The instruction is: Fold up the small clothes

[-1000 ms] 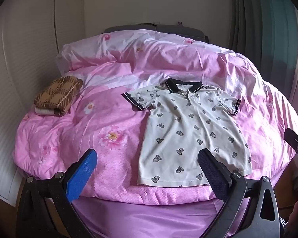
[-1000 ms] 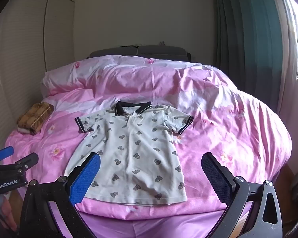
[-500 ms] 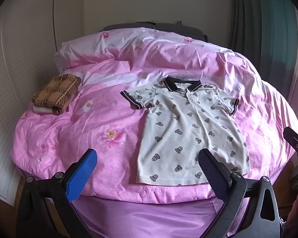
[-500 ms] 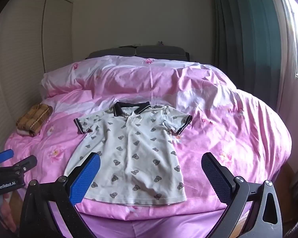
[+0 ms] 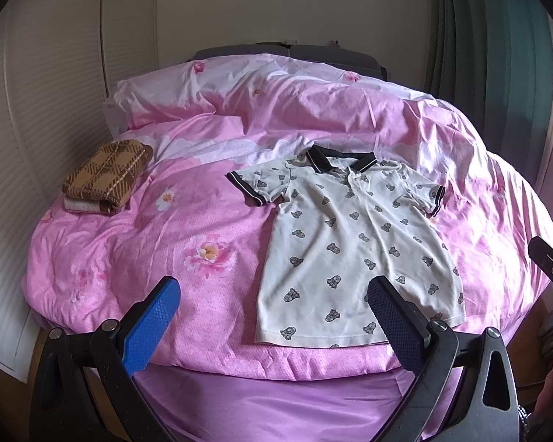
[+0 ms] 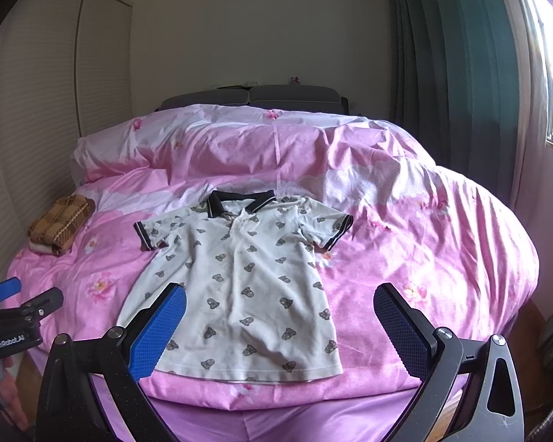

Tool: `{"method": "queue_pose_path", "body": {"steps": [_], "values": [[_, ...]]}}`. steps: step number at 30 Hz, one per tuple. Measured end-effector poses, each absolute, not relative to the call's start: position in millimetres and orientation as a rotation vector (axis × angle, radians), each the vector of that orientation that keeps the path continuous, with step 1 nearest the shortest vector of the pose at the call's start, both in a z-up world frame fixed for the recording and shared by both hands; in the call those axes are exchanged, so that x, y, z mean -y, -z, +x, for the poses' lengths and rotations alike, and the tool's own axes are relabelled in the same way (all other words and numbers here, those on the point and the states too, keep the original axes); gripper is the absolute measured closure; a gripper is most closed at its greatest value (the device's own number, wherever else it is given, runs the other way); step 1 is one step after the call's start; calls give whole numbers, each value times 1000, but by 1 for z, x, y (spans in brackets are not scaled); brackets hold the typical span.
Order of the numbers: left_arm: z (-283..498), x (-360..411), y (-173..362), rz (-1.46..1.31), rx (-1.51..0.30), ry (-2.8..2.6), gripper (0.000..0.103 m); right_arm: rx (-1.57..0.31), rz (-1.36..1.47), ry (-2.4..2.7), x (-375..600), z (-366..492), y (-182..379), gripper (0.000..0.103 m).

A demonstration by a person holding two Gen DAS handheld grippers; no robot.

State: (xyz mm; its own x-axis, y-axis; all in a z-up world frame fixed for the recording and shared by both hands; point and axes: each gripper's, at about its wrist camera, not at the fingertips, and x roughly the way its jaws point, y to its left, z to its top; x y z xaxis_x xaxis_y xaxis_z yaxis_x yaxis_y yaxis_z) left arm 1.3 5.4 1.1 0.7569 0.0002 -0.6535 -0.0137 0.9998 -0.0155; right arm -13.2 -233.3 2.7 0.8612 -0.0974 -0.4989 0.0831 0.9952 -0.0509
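Observation:
A small white polo shirt (image 5: 354, 243) with grey prints and a dark collar lies spread flat, face up, on the pink bed, hem toward me; it also shows in the right wrist view (image 6: 243, 280). My left gripper (image 5: 272, 316) is open and empty, held off the bed's near edge, left of the shirt's hem. My right gripper (image 6: 280, 326) is open and empty, held above the near edge, in front of the hem. The left gripper's tip (image 6: 22, 309) shows at the right view's left edge.
A folded brown plaid garment (image 5: 107, 176) lies at the bed's far left, also in the right wrist view (image 6: 61, 223). The pink duvet (image 5: 173, 243) is rumpled, with pillows at the headboard. A white wardrobe stands left; green curtains (image 6: 457, 73) hang right.
Both grippers have drawn back and risen slightly, so the bed and shirt sit a little lower and farther in view. The shirt has not moved.

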Motion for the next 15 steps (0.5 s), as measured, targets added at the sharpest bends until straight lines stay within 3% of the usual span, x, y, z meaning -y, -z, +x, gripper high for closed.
{"method": "queue_pose_path", "body": {"steps": [15], "values": [[1,-6,-7,-17,-701,-10,0,-523,-15,120,239,-16,-7,0]]}}
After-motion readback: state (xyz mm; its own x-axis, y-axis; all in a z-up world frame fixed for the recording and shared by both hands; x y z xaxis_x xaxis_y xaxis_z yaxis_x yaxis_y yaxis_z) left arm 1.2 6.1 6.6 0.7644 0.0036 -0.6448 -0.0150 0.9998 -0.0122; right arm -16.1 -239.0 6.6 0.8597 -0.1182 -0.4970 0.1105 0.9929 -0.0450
